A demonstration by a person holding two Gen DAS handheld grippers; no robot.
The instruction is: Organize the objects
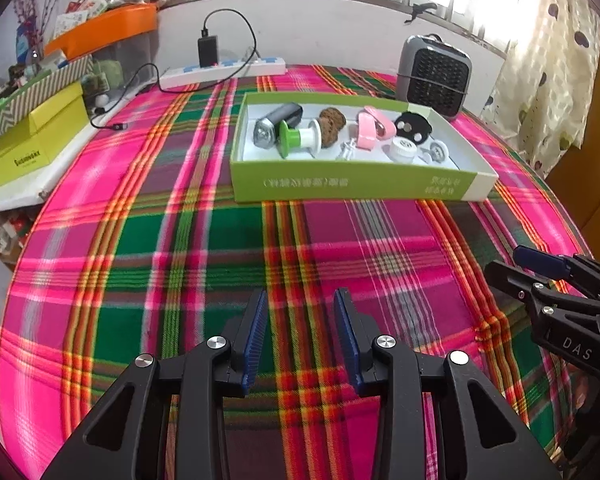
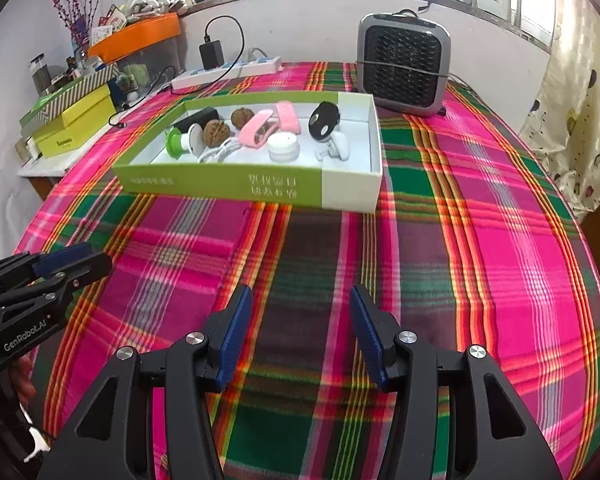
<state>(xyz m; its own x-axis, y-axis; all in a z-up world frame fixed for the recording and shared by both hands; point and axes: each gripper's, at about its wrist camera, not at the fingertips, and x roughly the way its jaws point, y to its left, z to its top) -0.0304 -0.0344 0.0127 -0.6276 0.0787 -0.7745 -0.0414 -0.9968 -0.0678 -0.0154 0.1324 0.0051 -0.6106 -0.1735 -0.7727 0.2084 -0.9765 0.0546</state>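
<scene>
A shallow green and white box lies on the plaid tablecloth. In it lie a black flashlight, a green and white spool, two walnuts, a pink case, a black pouch, a white jar and small white parts. My left gripper is open and empty above the cloth, short of the box. My right gripper is open and empty, beside it to the right.
A grey fan heater stands behind the box. A white power strip with a black charger lies at the table's back. Yellow boxes and an orange tray sit on a shelf left.
</scene>
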